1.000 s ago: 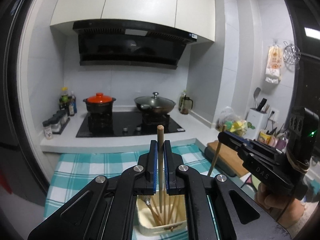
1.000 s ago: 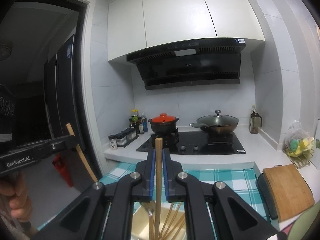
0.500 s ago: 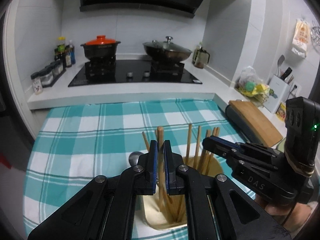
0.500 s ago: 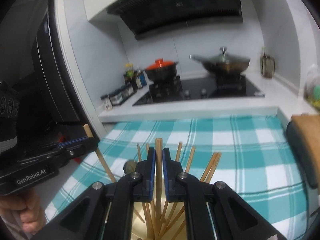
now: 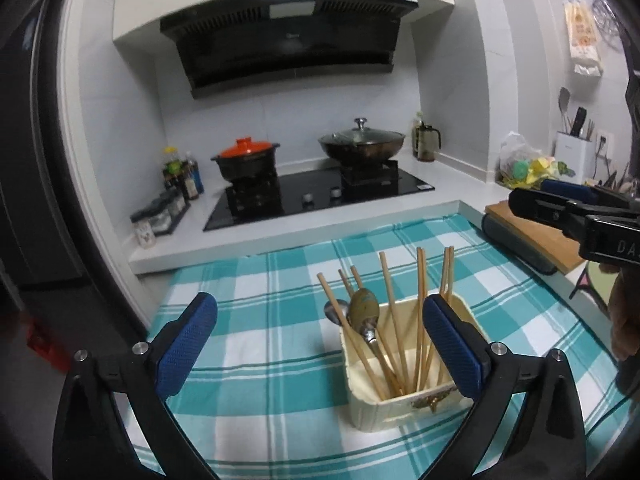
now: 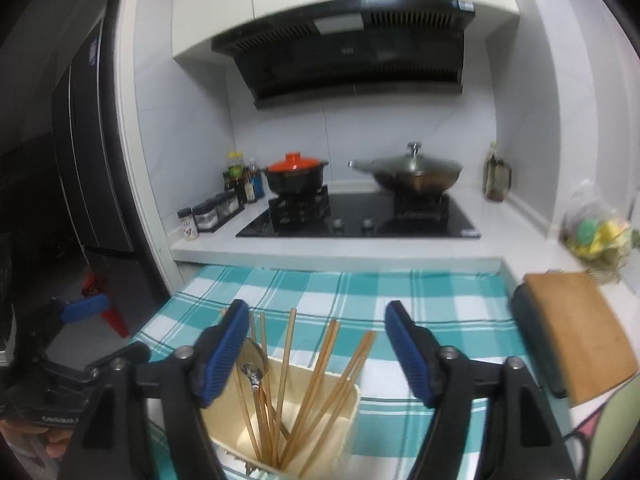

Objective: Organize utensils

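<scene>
A cream utensil holder (image 5: 404, 400) stands on the teal checked cloth (image 5: 260, 360). It holds several wooden chopsticks (image 5: 390, 312) and two spoons (image 5: 362, 306). My left gripper (image 5: 320, 344) is open and empty, just above and in front of the holder. My right gripper (image 6: 316, 354) is open and empty, above the same holder (image 6: 344, 412), whose chopsticks (image 6: 320, 368) stand between its fingers. The right gripper's tip also shows in the left wrist view (image 5: 536, 200).
Behind the cloth lies a black hob (image 5: 320, 196) with a red-lidded pot (image 5: 246, 160) and a lidded wok (image 5: 362, 144). Spice jars (image 5: 160, 216) stand at the left. A wooden cutting board (image 6: 576, 324) lies at the right.
Both grippers were shut on a chopstick each above the holder. Both have opened, the chopsticks now stand in the holder, and both grippers have pulled back and up.
</scene>
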{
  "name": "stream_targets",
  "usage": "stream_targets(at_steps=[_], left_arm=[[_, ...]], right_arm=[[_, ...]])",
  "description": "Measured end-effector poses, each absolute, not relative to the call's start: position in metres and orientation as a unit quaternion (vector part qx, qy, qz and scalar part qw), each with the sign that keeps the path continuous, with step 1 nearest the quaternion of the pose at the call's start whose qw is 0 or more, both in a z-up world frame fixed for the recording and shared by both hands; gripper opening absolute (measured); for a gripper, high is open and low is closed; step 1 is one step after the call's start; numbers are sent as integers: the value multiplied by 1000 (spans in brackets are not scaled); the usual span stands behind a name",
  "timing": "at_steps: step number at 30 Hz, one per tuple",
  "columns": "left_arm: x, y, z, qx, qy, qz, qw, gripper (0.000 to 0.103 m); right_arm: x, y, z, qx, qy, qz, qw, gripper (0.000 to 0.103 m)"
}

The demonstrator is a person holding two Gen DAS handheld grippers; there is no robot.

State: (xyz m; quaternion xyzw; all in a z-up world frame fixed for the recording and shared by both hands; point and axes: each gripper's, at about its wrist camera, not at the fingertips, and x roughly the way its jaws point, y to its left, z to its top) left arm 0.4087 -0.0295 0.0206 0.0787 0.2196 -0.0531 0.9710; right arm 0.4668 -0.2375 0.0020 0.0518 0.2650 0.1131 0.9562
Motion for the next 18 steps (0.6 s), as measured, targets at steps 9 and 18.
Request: stream_targets(at_steps=[9,18], left_arm=[[304,-31,8,32,256,-33,966,102],[241,-26,-20,6,306,-3,952,103]], right_arm=[[355,-232,19,27,243,97,965,95],[261,-240,-12,79,293,56,951,102]])
